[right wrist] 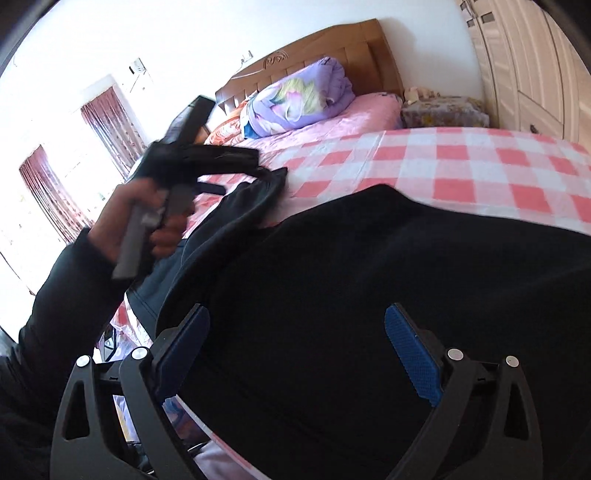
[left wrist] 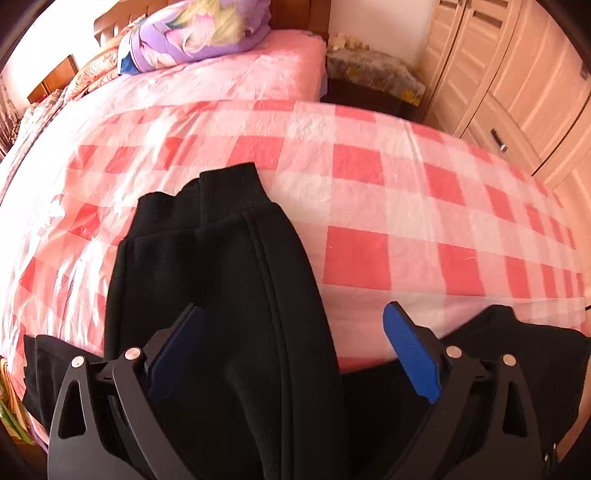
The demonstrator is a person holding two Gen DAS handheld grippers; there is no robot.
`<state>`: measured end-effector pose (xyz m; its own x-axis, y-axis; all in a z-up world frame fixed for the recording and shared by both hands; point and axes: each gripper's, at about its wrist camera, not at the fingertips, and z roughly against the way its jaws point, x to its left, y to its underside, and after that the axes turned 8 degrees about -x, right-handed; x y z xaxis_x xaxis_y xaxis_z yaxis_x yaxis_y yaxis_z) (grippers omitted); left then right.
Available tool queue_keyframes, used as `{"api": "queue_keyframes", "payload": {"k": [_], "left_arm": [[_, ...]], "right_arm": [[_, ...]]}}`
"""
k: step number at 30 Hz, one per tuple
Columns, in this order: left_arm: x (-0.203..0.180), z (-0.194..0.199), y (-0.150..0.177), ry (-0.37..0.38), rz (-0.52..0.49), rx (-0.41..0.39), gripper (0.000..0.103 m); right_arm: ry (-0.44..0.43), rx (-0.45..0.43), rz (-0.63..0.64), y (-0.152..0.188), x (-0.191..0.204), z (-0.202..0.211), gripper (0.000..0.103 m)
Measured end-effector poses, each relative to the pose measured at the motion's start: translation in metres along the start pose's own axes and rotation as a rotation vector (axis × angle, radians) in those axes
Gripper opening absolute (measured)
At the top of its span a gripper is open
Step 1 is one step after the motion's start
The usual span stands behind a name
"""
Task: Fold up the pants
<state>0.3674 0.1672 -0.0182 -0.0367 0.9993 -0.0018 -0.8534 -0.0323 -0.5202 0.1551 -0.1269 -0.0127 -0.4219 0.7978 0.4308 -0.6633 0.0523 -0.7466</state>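
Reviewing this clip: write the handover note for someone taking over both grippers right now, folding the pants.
Left gripper: open, fingers astride a pant leg, not clamped.
Right gripper: open, over the wide part of the black pants, holding nothing.
Pants lie on the checked sheet near the bed's edge, cuffs pointing toward the purple quilt.
Done: legs seem laid together, hard to confirm.
Left: grip, fold lengthwise over, smooth.
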Motion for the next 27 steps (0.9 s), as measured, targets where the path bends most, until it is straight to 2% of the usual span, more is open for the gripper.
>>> {"api": "queue_keyframes", "payload": {"k": [3,5,6,7,8,9,11,12,13,14,17,19,21,23,25,27], "left_arm": [[-0.002,-0.031,-0.001,-0.069,-0.035,0.070,0.084],[0.004,-0.041,0.001,-0.092,-0.049,0.089,0.066],[0.010,-0.042,0.002,-0.066,-0.035,0.089,0.059],[0.016,-0.041,0.002,-0.050,-0.020,0.079,0.043],[0.026,-0.036,0.004,-0.033,-0.013,0.051,0.035],[0.033,-0.029,0.006,0.025,0.002,0.024,0.009],[0.051,-0.005,0.014,0.100,0.012,-0.075,0.008],[0.060,0.010,0.019,0.094,0.007,-0.138,0.007],[0.074,0.037,0.031,0.113,0.003,-0.235,0.007],[0.085,0.057,0.042,0.126,0.014,-0.293,0.007],[0.136,0.127,0.092,0.188,0.111,-0.483,0.007],[0.165,0.156,0.126,0.171,0.167,-0.551,0.007],[0.198,0.173,0.167,0.168,0.222,-0.579,0.007],[0.218,0.172,0.193,0.140,0.251,-0.569,0.008],[0.234,0.160,0.218,0.102,0.278,-0.522,0.008],[0.249,0.144,0.236,0.121,0.332,-0.481,0.008]], "right_arm": [[0.001,0.018,-0.007,0.002,0.004,-0.004,0.094],[0.008,0.019,-0.013,0.002,0.001,-0.003,0.094],[0.011,0.015,-0.019,0.001,0.000,0.000,0.094],[0.011,0.010,-0.026,-0.001,-0.002,0.002,0.094],[0.010,0.006,-0.036,-0.002,-0.005,0.003,0.094],[0.011,0.005,-0.041,-0.004,-0.005,0.004,0.094],[0.017,0.001,-0.034,-0.008,-0.005,0.005,0.094],[0.018,-0.001,-0.023,-0.009,-0.002,0.005,0.094],[0.018,-0.002,-0.007,-0.011,0.000,0.005,0.094],[0.018,-0.004,0.020,-0.013,0.005,0.005,0.094],[0.017,-0.009,0.103,-0.021,0.015,-0.001,0.094],[-0.001,-0.013,0.186,-0.029,0.026,-0.013,0.093],[-0.051,0.007,0.263,-0.037,0.039,-0.031,0.092],[-0.106,0.048,0.373,-0.047,0.059,-0.055,0.084],[-0.135,0.088,0.496,-0.054,0.081,-0.080,0.080],[-0.171,0.137,0.615,-0.057,0.103,-0.105,0.070]]}}
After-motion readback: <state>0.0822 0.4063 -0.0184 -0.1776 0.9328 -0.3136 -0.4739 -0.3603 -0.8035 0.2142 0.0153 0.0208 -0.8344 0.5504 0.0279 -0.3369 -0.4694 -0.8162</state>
